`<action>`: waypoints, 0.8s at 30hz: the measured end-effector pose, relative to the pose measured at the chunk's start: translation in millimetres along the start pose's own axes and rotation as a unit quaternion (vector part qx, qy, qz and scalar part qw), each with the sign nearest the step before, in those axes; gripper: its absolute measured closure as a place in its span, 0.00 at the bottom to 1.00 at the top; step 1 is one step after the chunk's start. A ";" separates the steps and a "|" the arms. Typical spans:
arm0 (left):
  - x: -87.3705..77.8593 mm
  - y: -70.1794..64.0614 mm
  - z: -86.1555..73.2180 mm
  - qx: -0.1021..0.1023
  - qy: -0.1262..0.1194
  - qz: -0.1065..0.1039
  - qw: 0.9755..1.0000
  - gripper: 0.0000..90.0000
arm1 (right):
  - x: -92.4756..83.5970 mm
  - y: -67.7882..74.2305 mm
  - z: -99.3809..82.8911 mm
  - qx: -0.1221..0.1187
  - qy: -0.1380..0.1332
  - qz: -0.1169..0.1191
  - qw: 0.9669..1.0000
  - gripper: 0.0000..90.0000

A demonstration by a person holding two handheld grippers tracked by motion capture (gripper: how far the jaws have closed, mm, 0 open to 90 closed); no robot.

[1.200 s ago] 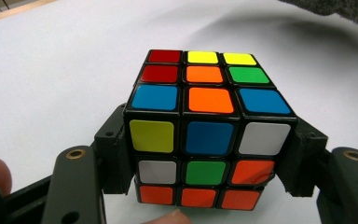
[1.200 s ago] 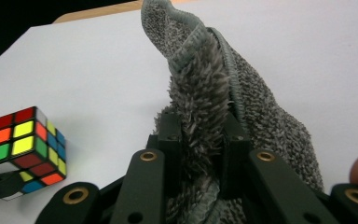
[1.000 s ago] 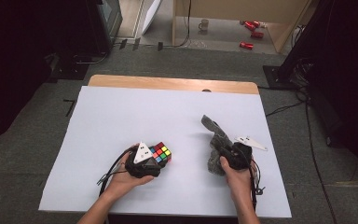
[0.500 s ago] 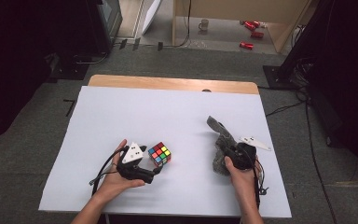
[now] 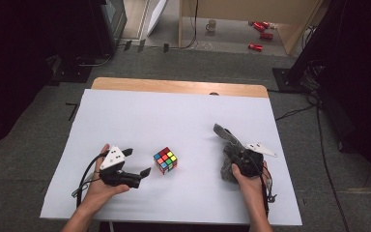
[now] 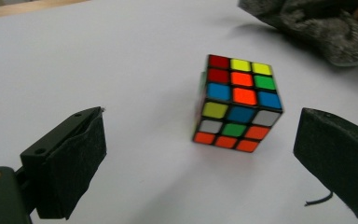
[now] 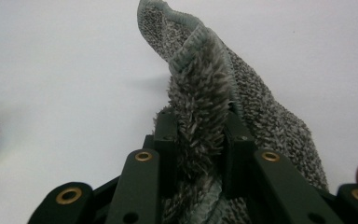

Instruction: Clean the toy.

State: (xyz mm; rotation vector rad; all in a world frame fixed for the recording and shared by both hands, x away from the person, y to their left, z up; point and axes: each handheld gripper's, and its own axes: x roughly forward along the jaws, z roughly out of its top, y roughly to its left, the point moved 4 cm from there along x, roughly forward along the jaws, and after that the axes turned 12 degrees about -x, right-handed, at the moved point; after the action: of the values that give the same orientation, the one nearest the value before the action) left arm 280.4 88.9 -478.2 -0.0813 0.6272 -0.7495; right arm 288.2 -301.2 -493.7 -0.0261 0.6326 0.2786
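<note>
Hands at the near edge of the white sheet [image 5: 140, 116], one gripper each. Your left gripper [image 5: 137, 163] sits low on the L side, grey three-cornered plate on top, cable looping back over your wrist. Its jaws have just been opening and now stand wide: in the left gripper view the two black fuzzy-faced pads [image 6: 81, 158] flank bare sheet, nothing pressed btw them. The cube [image 5: 165, 160] sits free on the sheet just ahead of those jaws, not touching them; it's a glossy plastic 3x3 w/ black edges and red, orange, yellow, green, blue and white stickers, resting flat, one corner toward you.

Your right gripper [image 7: 200, 144] is on the R side, jaws narrow and clamped on a grey cloth [image 5: 228, 145]. Cloth is shaggy terry-type pile w/ a stitched hem; a fold stands up btw the black pads and a tail trails off across the sheet, away from you. Cube and cloth are apart, bare sheet btw them.

Beyond the sheet, a strip of pale wood tabletop [image 5: 174, 86], then grey carpet floor [image 5: 212, 63] w/ a mug [image 5: 212, 25] and red cans [image 5: 261, 29] far back.
</note>
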 end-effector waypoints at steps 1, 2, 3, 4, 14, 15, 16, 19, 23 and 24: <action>-3.8 6.6 -0.5 -0.012 -0.005 0.009 1.000 0.03 | 0.1 0.0 -0.1 0.000 -0.001 0.000 1.000 0.80; -6.9 12.4 -1.0 -0.019 -0.008 0.018 1.000 0.03 | 0.4 -0.1 -0.3 -0.002 -0.001 0.001 1.000 0.80; -9.9 18.4 -1.4 -0.027 -0.011 0.029 0.999 0.03 | 0.5 -0.1 -0.4 -0.002 -0.001 0.001 1.000 0.80; -11.9 22.9 -1.9 -0.032 -0.012 0.036 0.999 0.03 | 0.7 0.1 -0.5 -0.002 -0.001 0.001 1.000 0.80; -23.9 71.3 -20.8 -0.071 0.011 0.146 0.987 0.03 | 2.7 11.6 0.5 -0.029 -0.008 0.032 0.999 0.74; -23.9 71.3 -20.8 -0.071 0.011 0.146 0.987 0.03 | 2.7 11.6 0.5 -0.029 -0.008 0.032 0.999 0.74; -23.7 74.3 -22.5 -0.070 0.016 0.156 0.985 0.03 | 4.3 12.6 0.9 -0.030 -0.003 0.026 0.999 0.70; -22.6 81.3 -27.2 -0.080 0.027 0.166 0.983 0.03 | 5.9 12.8 0.8 -0.037 -0.003 0.019 0.999 0.59; -20.3 82.9 -31.3 -0.070 0.040 0.182 0.980 0.03 | 0.7 17.5 5.6 -0.055 -0.016 0.048 0.997 0.29; -20.5 82.8 -31.3 -0.070 0.041 0.183 0.980 0.03 | -1.7 19.1 7.7 -0.056 -0.020 0.056 0.997 0.23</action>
State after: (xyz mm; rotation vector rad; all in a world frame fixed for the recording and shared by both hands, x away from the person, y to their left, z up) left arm 302.1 168.2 -517.0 -0.0619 0.7477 -0.3541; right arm 286.3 -282.4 -485.3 -0.0935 0.5787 0.4223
